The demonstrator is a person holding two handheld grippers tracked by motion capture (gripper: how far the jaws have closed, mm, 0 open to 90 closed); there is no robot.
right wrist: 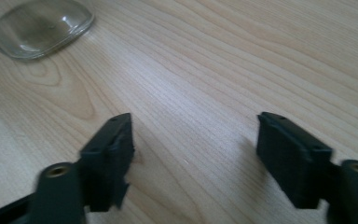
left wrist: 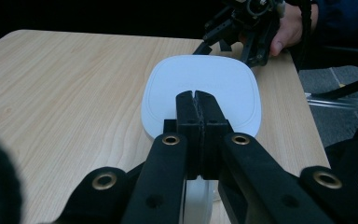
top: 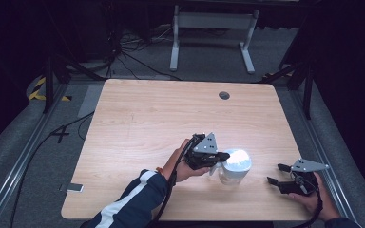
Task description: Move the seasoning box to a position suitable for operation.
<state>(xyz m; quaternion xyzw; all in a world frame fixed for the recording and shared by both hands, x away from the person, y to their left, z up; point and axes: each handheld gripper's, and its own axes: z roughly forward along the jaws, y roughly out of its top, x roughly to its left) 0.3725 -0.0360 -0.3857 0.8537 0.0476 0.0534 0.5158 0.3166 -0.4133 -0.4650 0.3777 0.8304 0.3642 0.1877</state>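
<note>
Wooden table (top: 138, 123), white lid (top: 237, 158) pinched in left gripper (top: 221, 156) over clear container (top: 230, 175) near front edge — right gripper (top: 278, 175) wide open, empty, nearby — lid likely not yet seated.

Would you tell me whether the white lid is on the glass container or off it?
On: the white lid caps the glass container, the left gripper shut above it.

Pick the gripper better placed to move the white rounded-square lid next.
Left. The left gripper has its jaws together over the white rounded-square lid, above the clear glass container. The right gripper sits open, apart, over bare wooden table.
</note>
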